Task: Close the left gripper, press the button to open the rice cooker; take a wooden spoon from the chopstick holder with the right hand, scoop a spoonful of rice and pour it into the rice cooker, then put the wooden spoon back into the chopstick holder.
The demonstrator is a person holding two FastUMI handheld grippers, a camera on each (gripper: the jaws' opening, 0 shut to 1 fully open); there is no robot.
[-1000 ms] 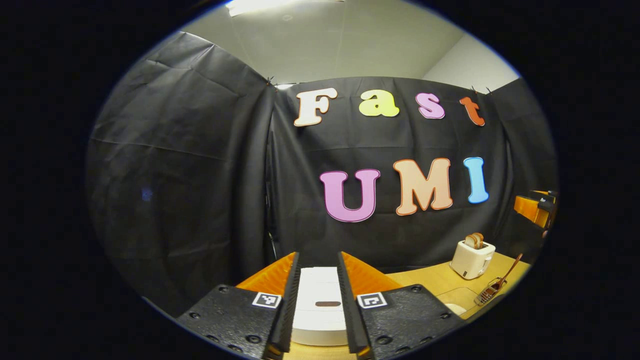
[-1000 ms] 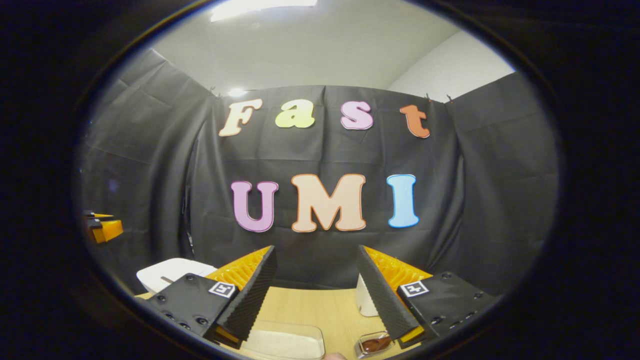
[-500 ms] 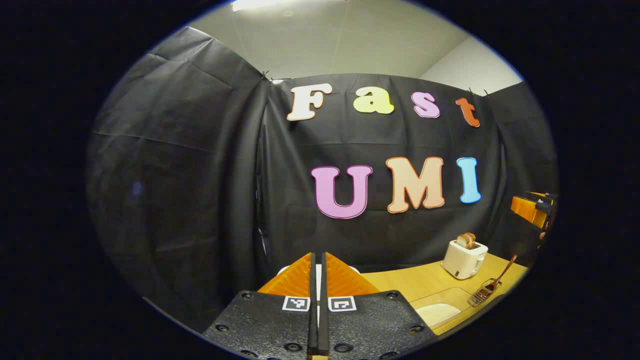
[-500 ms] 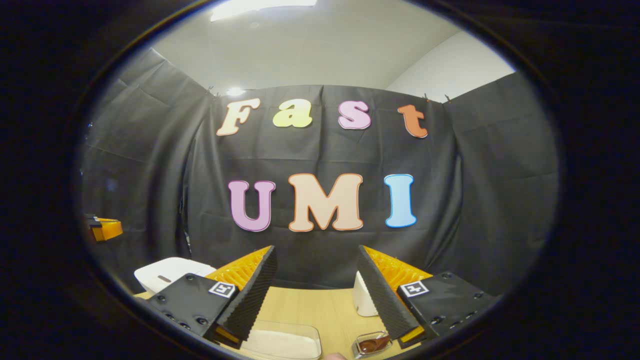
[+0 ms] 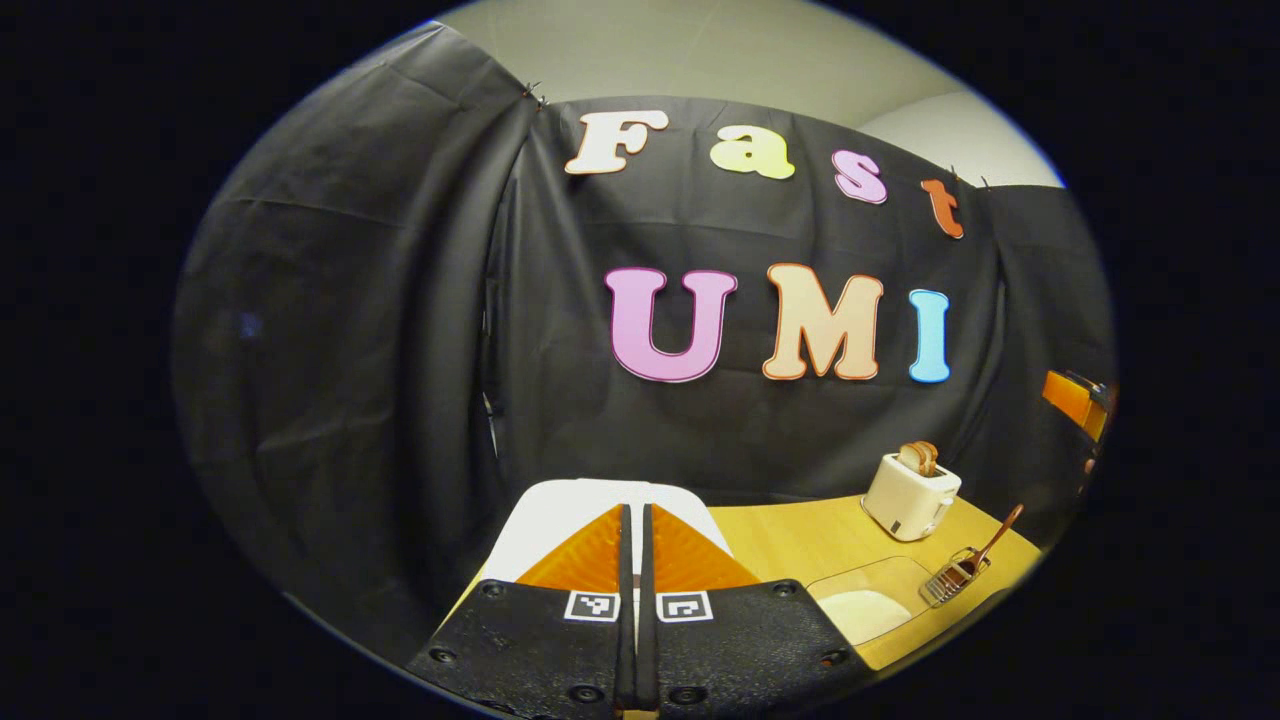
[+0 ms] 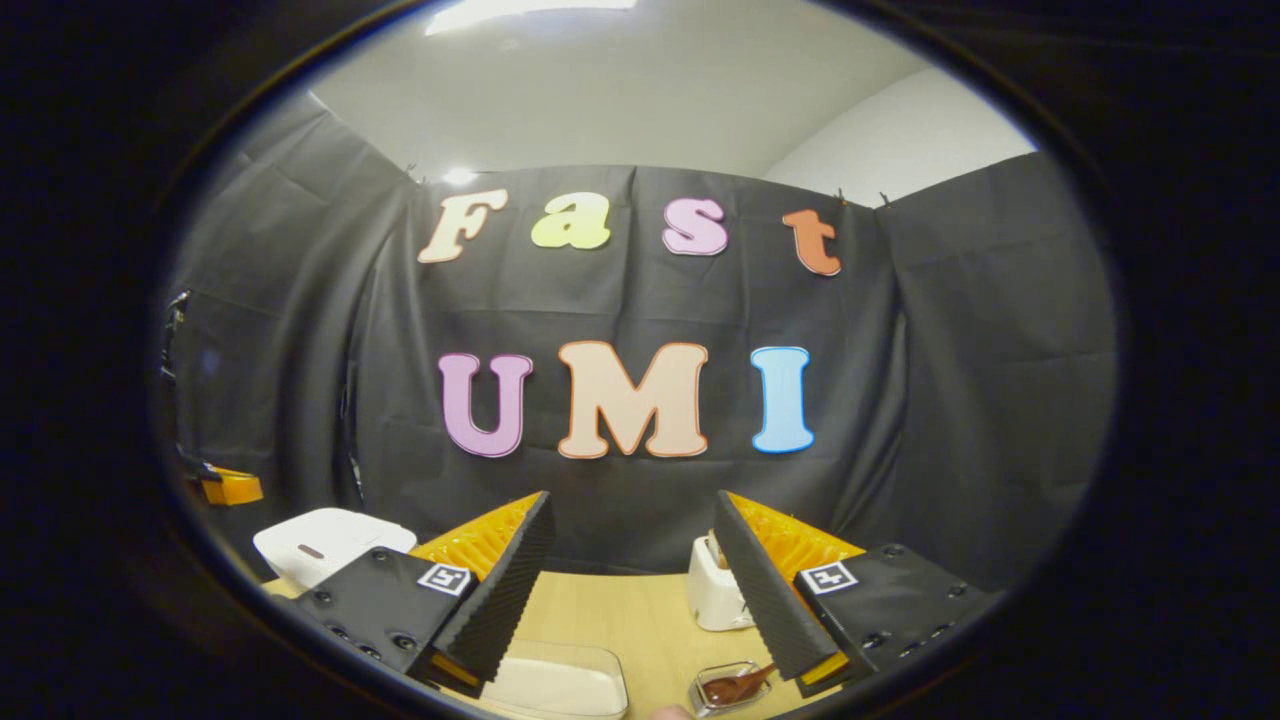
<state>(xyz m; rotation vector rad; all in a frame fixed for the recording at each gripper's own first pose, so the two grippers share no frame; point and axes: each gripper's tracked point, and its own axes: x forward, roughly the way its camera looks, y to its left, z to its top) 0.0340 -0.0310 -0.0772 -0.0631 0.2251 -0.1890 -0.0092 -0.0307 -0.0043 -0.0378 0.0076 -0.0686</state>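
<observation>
1. My left gripper has its two fingers pressed flat together, with nothing between them. In the left gripper view they point toward 12 o'clock from the bottom centre.
2. Just beyond those closed fingertips sits the white rice cooker, lid down. The fingers cover its middle, so I cannot tell whether they touch it.
3. The rice cooker rests on a light wooden table in front of the black cloth wall.
4. At about 4 o'clock in the left gripper view, a clear container of white rice lies on the table.
5. Just to its right stands a wire chopstick holder, with the wooden spoon leaning out of it toward 1 o'clock.
6. Behind them, near the wall, is a white toaster with bread slices in its slots.
7. My right gripper is spread wide and holds nothing.
8. In the right gripper view the rice container shows at 6 o'clock, the chopstick holder beside the right finger, and the rice cooker at 8 o'clock.
9. My left gripper's tip appears at the far left edge, at about 9 o'clock.
</observation>
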